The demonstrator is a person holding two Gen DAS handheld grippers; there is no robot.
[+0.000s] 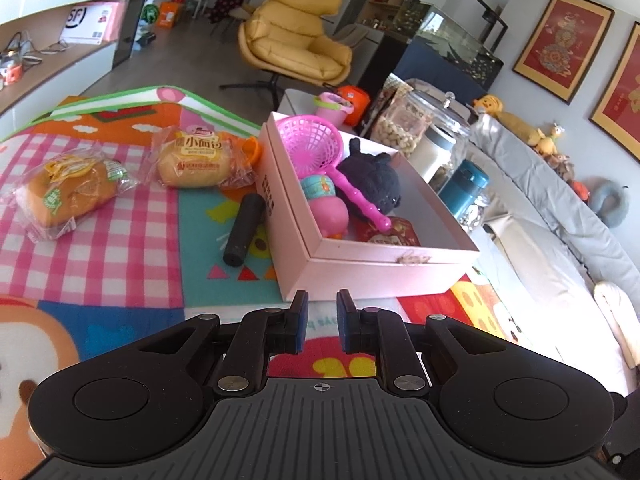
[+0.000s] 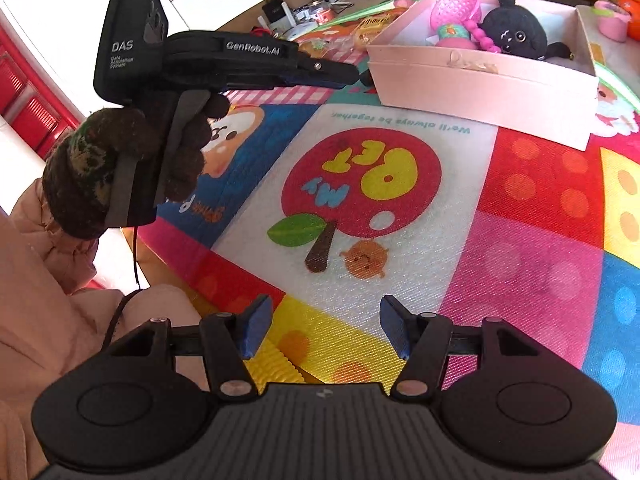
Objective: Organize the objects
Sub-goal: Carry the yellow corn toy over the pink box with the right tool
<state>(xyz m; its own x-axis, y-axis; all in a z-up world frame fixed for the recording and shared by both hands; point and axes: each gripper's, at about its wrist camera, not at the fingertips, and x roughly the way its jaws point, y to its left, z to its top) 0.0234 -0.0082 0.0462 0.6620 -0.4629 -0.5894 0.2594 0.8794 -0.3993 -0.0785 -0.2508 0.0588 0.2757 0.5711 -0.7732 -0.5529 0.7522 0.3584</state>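
Both grippers are hovering empty before the pink box (image 1: pixel 372 276): left gripper (image 1: pixel 322 312) fingers nearly closed, right gripper (image 2: pixel 326 326) fingers spread.

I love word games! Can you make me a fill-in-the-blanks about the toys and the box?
1. The black plush toy lies inside the pink ____.
2. The black cylinder lies on the mat, ____ the box.
3. The two wrapped ____ lie on the pink checks.
4. The left gripper holds ____.

Missing words: box; outside; breads; nothing

Yellow armchair (image 1: pixel 292 36) beyond mat; framed pictures (image 1: pixel 562 46) on wall
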